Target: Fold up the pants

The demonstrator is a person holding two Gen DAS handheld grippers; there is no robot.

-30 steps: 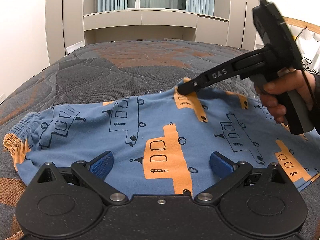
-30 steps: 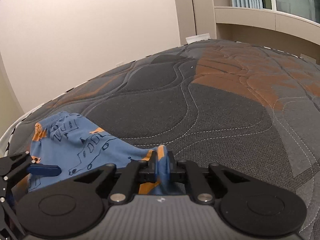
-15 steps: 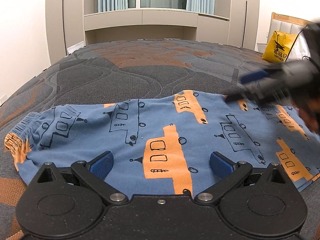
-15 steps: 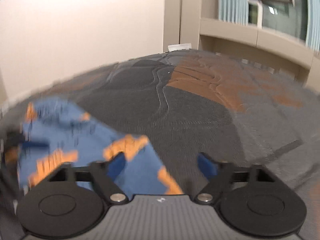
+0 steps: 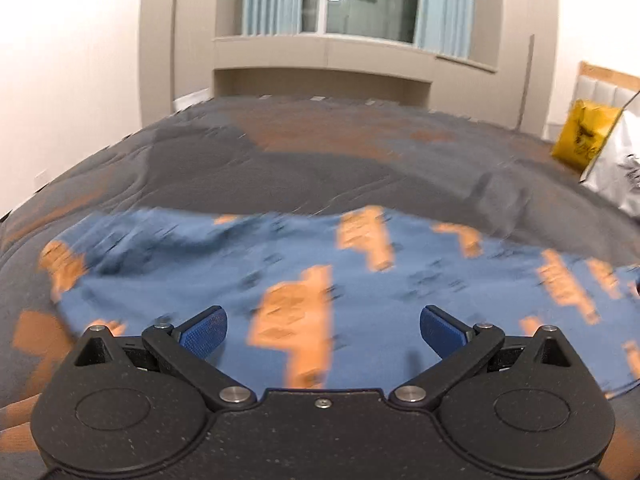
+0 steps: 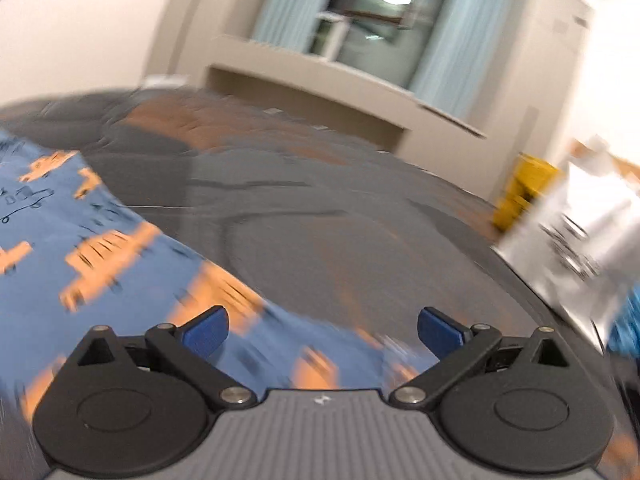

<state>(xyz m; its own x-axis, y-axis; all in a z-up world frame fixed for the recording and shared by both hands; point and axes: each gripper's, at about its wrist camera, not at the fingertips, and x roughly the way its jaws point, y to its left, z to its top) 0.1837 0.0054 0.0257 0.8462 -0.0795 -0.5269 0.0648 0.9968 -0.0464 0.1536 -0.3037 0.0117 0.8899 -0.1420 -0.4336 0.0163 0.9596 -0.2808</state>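
Note:
The blue pants (image 5: 304, 276) with orange and black prints lie spread flat across the bed, blurred by motion in both views. My left gripper (image 5: 322, 328) is open and empty, raised over the near edge of the pants. My right gripper (image 6: 322, 328) is open and empty, above the right end of the pants (image 6: 120, 272), whose edge runs under its left finger. Neither gripper shows in the other's view.
The bed has a grey and orange quilted cover (image 5: 320, 168). A yellow bag (image 5: 580, 140) and a white printed bag (image 5: 616, 168) sit at the right by the headboard. A window ledge and cabinets (image 5: 320, 60) stand beyond the bed.
My right gripper let go of the pants' far edge, opened, and swung away to the right end. My left gripper lifted and tilted up. The pants now lie flat.

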